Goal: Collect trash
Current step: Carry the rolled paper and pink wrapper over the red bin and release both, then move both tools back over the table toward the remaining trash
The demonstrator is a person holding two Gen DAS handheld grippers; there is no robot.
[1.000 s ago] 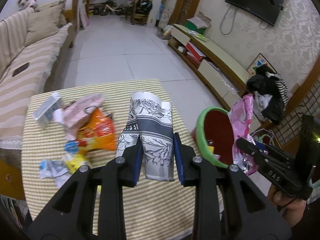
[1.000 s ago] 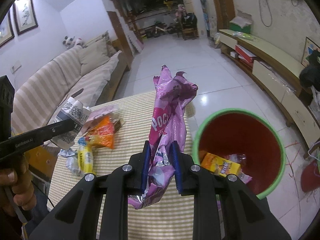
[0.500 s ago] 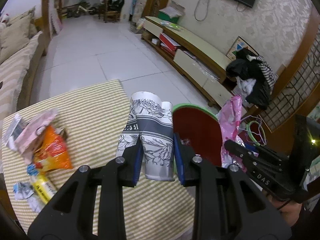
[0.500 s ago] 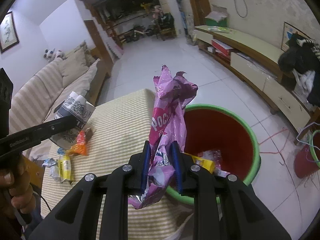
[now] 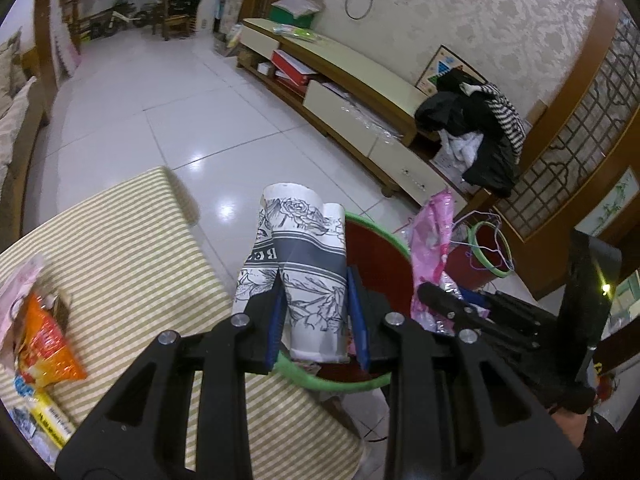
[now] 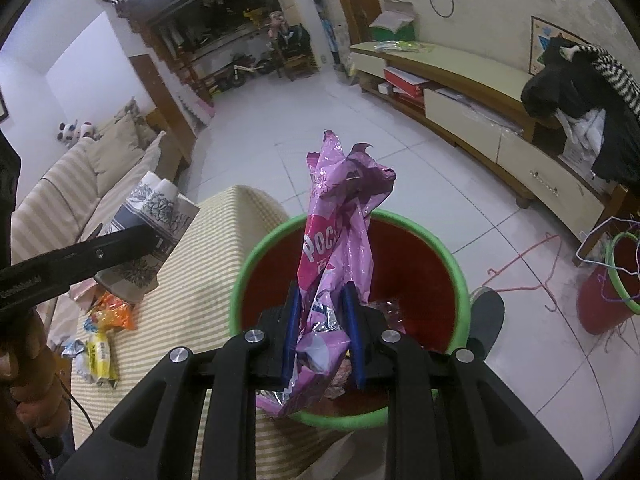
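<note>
My left gripper (image 5: 316, 316) is shut on a flattened paper cup (image 5: 304, 248) with a grey flower print, held over the near rim of the red bin with a green rim (image 5: 384, 240). My right gripper (image 6: 322, 328) is shut on a crumpled pink snack wrapper (image 6: 340, 236), which hangs above the open mouth of the same bin (image 6: 452, 264). The bin stands on the floor against the striped table's edge (image 6: 208, 280). In the right wrist view the cup (image 6: 156, 216) and left gripper show at the left. The pink wrapper (image 5: 434, 240) shows right of the cup in the left wrist view.
Orange, yellow and pink wrappers (image 5: 44, 336) lie at the table's left end (image 6: 108, 320). A second small red bin with hangers (image 6: 616, 280) stands on the tiled floor to the right. A low TV cabinet (image 5: 360, 92) runs along the wall, a sofa (image 6: 80, 184) at the left.
Both grippers have swung right, off the table toward the bin, with cup and wrapper still held. The bin now sits right under them and the table wrappers have slid to the left edge.
</note>
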